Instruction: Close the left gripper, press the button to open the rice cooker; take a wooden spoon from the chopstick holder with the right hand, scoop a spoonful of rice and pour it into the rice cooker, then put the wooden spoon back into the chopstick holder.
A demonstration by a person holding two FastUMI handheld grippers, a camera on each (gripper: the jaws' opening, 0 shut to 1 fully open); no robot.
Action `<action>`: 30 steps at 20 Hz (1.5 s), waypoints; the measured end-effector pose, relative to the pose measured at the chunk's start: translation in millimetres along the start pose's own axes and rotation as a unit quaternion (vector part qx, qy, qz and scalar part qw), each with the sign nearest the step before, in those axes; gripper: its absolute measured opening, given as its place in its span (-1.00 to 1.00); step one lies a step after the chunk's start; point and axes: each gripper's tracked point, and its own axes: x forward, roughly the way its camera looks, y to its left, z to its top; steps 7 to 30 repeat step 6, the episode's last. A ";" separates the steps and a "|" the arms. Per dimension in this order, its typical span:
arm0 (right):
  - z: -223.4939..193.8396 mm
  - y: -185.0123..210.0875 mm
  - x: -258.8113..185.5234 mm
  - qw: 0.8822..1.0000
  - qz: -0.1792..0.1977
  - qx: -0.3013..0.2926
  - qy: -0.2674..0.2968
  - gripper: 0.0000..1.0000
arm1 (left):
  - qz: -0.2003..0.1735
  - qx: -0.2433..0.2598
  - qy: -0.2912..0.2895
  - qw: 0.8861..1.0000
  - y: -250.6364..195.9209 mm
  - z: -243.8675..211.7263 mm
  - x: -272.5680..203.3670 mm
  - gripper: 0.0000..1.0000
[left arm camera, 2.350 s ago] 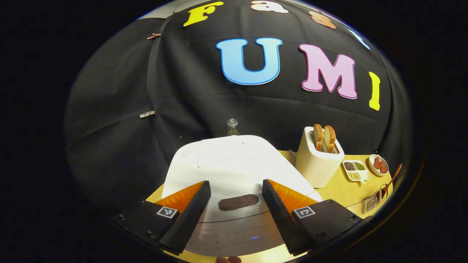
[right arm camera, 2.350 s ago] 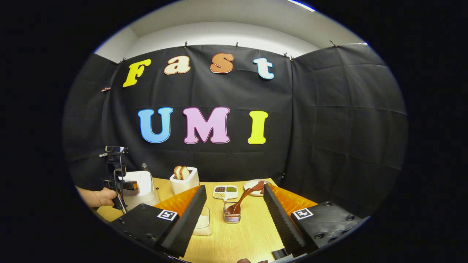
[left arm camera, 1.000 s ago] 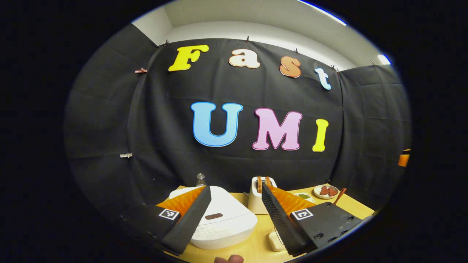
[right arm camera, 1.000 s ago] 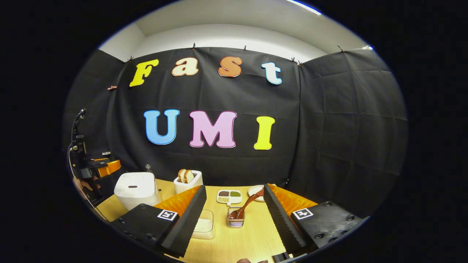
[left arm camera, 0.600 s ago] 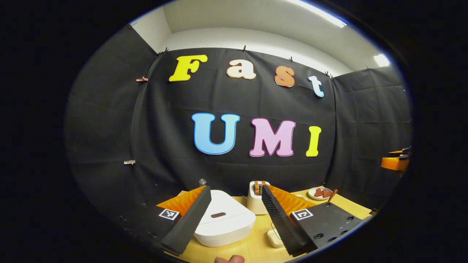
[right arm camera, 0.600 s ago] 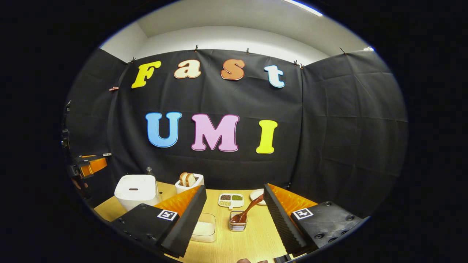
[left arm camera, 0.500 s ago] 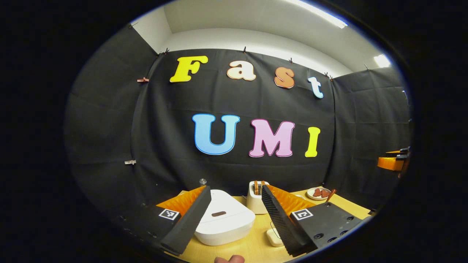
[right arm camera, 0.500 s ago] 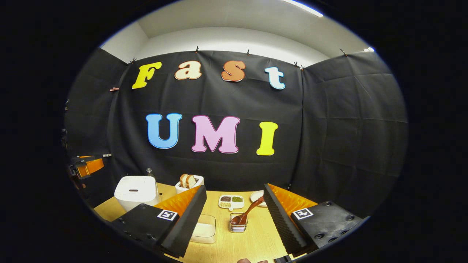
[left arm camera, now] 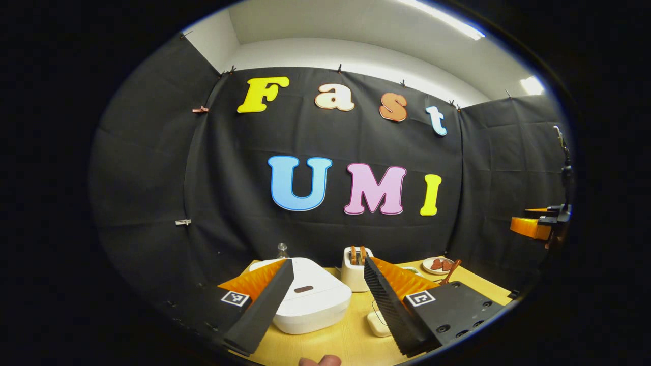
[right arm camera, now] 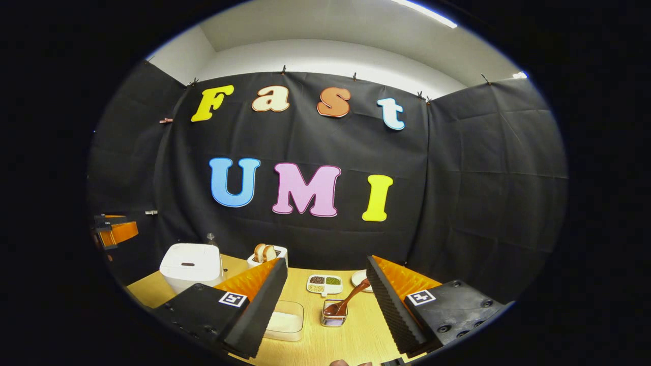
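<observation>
With both grippers' jaws wide and holding nothing above the desk (right arm camera: 325, 345), the spoon (right arm camera: 347, 301) stands in the holder (right arm camera: 333, 316) beside the rice tub (right arm camera: 285, 321), and farther off the cooker (right arm camera: 190, 265) sits lid-down, fitting either a start or a finish.

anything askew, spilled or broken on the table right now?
Nothing stands out. The rice cooker sits upright with its lid shut, the wooden spoon leans in the chopstick holder, the rice container sits flat with no grains around it, and the toaster stands upright. Both tongs, left and right, are open and hold nothing.
</observation>
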 end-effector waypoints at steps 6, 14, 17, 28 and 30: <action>-1.3 -1.9 -1.9 1.000 -0.004 -0.001 0.002 0.95 | -0.003 0.006 0.002 1.000 0.4 -1.7 0.2 0.92; -1.3 -1.9 -1.9 1.000 -0.004 -0.001 0.002 0.95 | -0.003 0.006 0.002 1.000 0.4 -1.7 0.2 0.92; -1.3 -1.9 -1.9 1.000 -0.004 -0.001 0.002 0.95 | -0.003 0.006 0.002 1.000 0.4 -1.7 0.2 0.92; -1.3 -1.9 -1.9 1.000 -0.004 -0.001 0.002 0.95 | -0.003 0.006 0.002 1.000 0.4 -1.7 0.2 0.92; -1.3 -1.9 -1.9 1.000 -0.004 -0.001 0.002 0.95 | -0.003 0.006 0.002 1.000 0.4 -1.7 0.2 0.92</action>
